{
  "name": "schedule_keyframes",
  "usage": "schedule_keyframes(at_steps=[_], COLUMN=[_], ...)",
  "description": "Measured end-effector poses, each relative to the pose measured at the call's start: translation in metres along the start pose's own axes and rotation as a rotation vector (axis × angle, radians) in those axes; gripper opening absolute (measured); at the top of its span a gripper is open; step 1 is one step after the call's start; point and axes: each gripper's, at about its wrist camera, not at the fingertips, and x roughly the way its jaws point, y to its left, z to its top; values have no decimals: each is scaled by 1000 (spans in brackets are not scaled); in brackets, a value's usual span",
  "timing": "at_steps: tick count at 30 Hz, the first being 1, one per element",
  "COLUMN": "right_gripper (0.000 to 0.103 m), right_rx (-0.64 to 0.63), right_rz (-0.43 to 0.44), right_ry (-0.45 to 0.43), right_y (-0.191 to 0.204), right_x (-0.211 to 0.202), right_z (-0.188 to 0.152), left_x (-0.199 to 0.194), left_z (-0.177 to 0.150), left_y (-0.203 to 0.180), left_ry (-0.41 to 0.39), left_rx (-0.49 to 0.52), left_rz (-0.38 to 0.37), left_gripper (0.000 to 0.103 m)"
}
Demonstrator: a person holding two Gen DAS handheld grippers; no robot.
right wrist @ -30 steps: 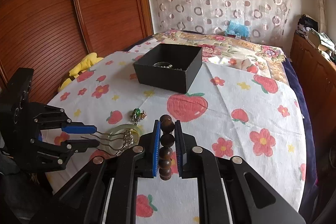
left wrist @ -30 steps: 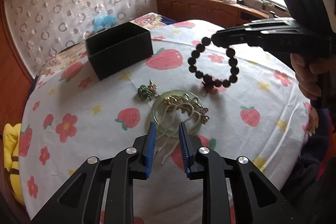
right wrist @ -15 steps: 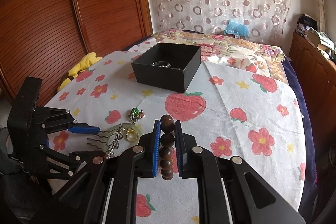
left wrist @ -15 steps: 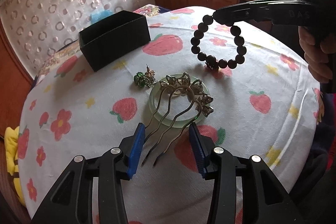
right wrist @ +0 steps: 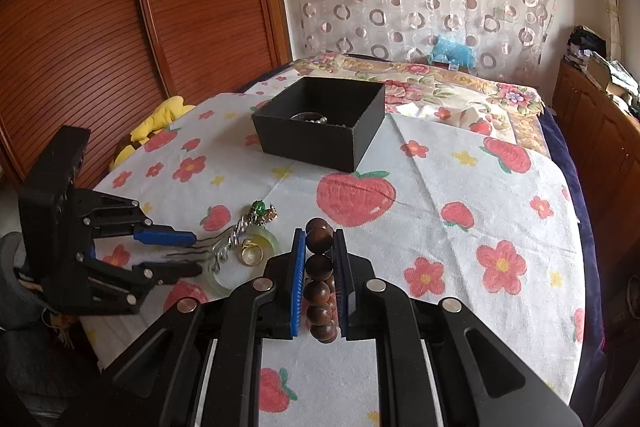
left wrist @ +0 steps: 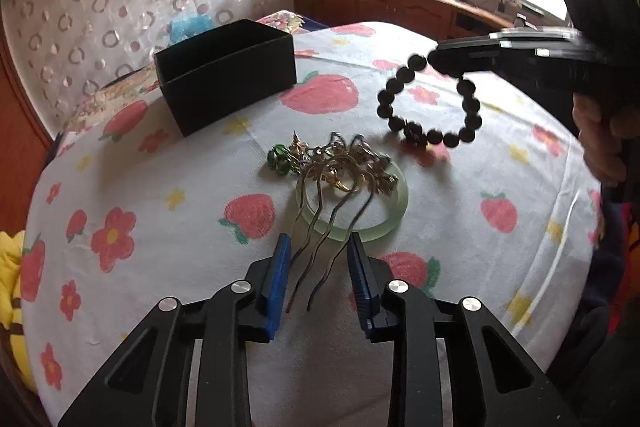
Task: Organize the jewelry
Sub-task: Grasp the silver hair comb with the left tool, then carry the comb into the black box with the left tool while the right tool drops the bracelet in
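Observation:
A metal hair comb (left wrist: 320, 223) lies across a pale green bangle (left wrist: 384, 223) on the strawberry cloth. Its prongs run back between the blue pads of my left gripper (left wrist: 318, 241), whose jaws are closing; the pads meet the outer prongs. A green brooch (left wrist: 278, 157) and a gold ring (right wrist: 250, 255) lie beside the bangle. My right gripper (right wrist: 319, 233) is shut on a dark bead bracelet (right wrist: 318, 269), which hangs above the cloth to the right of the pile (left wrist: 428, 137). The black open box (right wrist: 308, 143) stands farther back with jewelry inside.
The round table's cloth (right wrist: 460, 267) drops off at its edges. A wooden cabinet (left wrist: 380, 3) with clutter runs along the right under a window. Wooden sliding doors (right wrist: 120, 27) and a yellow soft toy (right wrist: 160, 115) are on the left. A person's hand (left wrist: 600, 131) holds the right gripper.
My left gripper opened wide, slid forward around the comb's prongs, then narrowed onto them. The right gripper has kept still with the bracelet, which swings a little.

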Motion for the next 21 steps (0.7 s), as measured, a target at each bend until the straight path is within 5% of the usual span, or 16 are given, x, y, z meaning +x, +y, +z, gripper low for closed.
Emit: schedule_keyframes(at_steps=[2,21], right_gripper=[15,15], right_rx=[2,-30], right_rz=[1,5], right_ry=[0,-66], right_y=[0,8], right_x=[0,-9], right_z=[-1,28], left_x=[-4,-29], left_z=[2,27], left_y=[3,32], left_ry=[-13,-102], left_rx=[-11,-106], left_rz=[11,25], left_gripper=[1,1])
